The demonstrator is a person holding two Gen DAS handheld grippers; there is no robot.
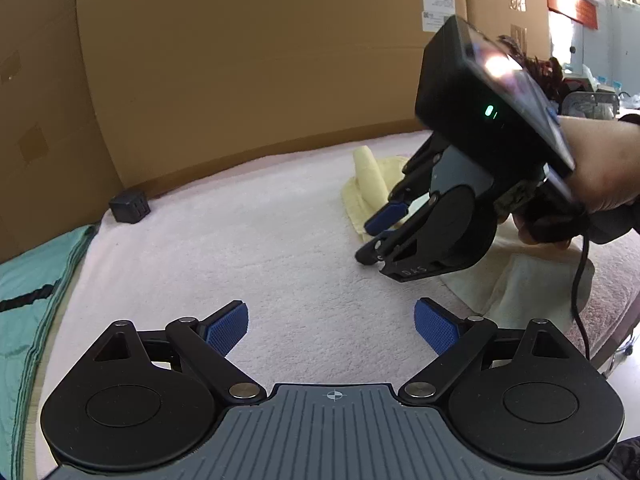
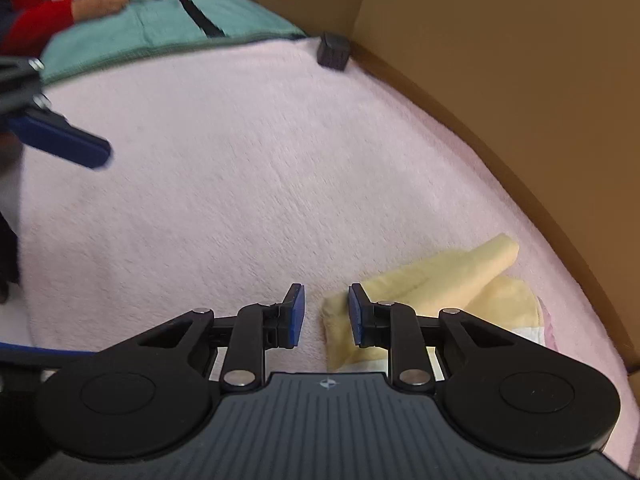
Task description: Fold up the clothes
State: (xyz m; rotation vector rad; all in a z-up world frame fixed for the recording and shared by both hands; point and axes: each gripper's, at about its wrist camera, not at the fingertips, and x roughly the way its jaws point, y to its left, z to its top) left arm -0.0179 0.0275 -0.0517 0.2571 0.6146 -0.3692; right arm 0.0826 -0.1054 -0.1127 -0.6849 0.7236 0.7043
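One pale yellow garment [image 2: 436, 280] lies on the pink fleece blanket [image 2: 240, 184], near the cardboard wall [image 2: 520, 80]. We note it is soft, partly folded, with a rolled flap raised across its flat layer. Our right gripper [image 2: 324, 314] hangs just above its near corner, jaws narrow, no cloth pinched between them. Our left gripper [image 1: 332, 324] sits well apart from it over bare blanket, jaws wide and empty.
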